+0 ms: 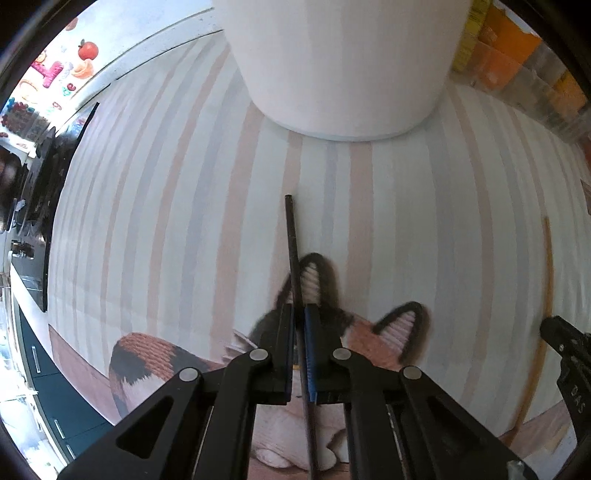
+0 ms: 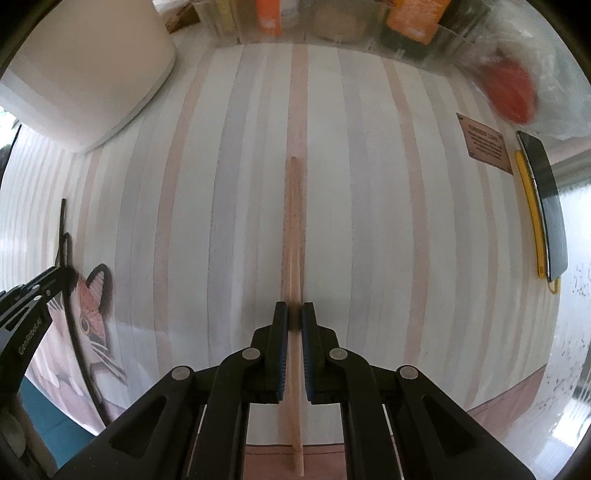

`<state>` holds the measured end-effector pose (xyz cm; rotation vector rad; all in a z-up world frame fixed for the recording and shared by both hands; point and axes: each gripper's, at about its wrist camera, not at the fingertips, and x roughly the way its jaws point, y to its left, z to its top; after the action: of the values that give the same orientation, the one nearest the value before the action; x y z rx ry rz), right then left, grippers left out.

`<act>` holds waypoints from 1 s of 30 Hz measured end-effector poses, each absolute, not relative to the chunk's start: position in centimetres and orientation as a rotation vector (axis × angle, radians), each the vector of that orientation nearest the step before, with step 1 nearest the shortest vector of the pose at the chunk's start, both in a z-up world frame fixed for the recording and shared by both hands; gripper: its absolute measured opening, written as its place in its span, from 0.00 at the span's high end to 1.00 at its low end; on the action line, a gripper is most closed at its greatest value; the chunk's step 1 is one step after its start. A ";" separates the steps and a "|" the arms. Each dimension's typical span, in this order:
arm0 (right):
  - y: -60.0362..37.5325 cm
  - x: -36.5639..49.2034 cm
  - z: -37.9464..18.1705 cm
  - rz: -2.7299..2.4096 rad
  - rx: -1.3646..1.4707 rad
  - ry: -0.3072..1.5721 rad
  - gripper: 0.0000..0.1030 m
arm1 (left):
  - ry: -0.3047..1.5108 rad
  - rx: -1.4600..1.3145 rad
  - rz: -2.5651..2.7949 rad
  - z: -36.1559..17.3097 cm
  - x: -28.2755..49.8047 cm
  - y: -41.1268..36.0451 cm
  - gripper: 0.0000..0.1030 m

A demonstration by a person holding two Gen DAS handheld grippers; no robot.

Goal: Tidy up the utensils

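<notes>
My left gripper [image 1: 300, 308] is shut on a thin black chopstick [image 1: 293, 243] that points forward over the striped cat-print mat [image 1: 166, 221]. A large white container [image 1: 340, 66] stands just ahead of it. My right gripper [image 2: 294, 308] is shut on a light wooden chopstick [image 2: 293, 221] that also points forward over the mat [image 2: 369, 221]. The white container [image 2: 81, 74] is at the far left in the right wrist view. The left gripper [image 2: 26, 306] with its black chopstick [image 2: 63, 221] shows at that view's left edge; the right gripper [image 1: 569, 354] and wooden chopstick [image 1: 550, 266] show at the left view's right edge.
Clear bins with orange and yellow packets [image 2: 406, 18] line the back edge. A black phone on a yellow item [image 2: 546, 206] lies at the right, beside a small brown label [image 2: 485, 142] and a red object in plastic [image 2: 509, 94]. A dark stove [image 1: 48, 177] is left.
</notes>
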<state>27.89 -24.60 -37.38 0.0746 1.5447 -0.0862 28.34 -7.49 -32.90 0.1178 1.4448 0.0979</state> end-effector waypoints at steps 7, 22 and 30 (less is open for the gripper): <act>-23.9 28.0 -37.5 -0.059 0.076 1.522 0.93 | 1.446 0.103 0.127 -32.7 29.2 -5.7 0.97; -21.7 30.3 -37.8 -0.048 0.032 1.564 0.93 | 1.450 0.096 0.099 -33.0 29.3 -5.3 0.97; -24.5 28.8 -37.3 -0.045 0.108 1.522 0.93 | 1.427 0.047 0.092 -32.2 28.8 -4.8 0.97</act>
<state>28.77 -24.55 -37.29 0.1084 1.5215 -0.0447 28.83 -4.77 -32.19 0.0468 1.4274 0.0922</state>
